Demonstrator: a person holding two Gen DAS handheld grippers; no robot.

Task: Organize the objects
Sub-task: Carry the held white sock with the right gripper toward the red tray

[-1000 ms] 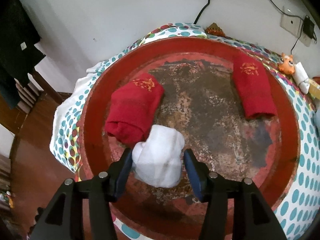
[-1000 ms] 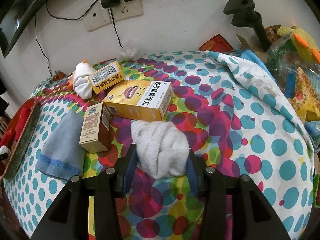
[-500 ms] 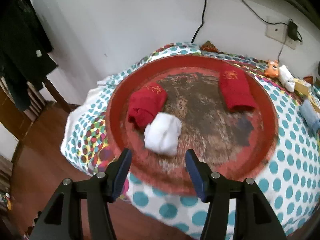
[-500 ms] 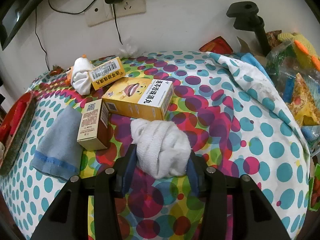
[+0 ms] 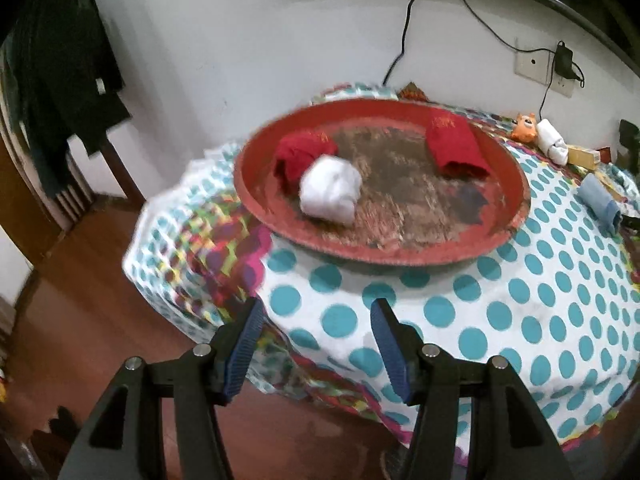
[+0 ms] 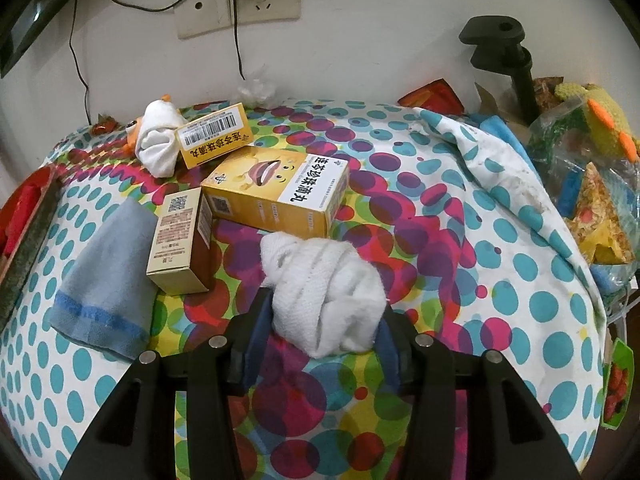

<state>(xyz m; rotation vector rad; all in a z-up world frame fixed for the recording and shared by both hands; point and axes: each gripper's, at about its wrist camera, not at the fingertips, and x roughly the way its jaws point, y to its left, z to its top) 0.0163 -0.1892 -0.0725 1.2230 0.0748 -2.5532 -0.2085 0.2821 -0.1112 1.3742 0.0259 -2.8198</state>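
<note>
In the left wrist view a round red tray (image 5: pixel 256 196) on the dotted tablecloth holds a rolled white cloth (image 5: pixel 330 190) and two rolled red cloths, one (image 5: pixel 304 152) beside the white roll and one (image 5: pixel 456 148) at the right. My left gripper (image 5: pixel 316 334) is open and empty, well back from the tray over the table's edge. In the right wrist view my right gripper (image 6: pixel 320 328) is shut on another rolled white cloth (image 6: pixel 324 296) above the tablecloth.
Near the right gripper lie a large yellow box (image 6: pixel 276 196), a small yellow box (image 6: pixel 216 140), a beige box (image 6: pixel 180 240), a blue-grey cloth (image 6: pixel 104 272), a white roll (image 6: pixel 158 140). Bags and a black clamp (image 6: pixel 504 60) crowd the right. Wall sockets with cables behind.
My left gripper has let go of the white roll in the tray and drawn back and up past the table's edge. The right gripper has lifted its white cloth slightly.
</note>
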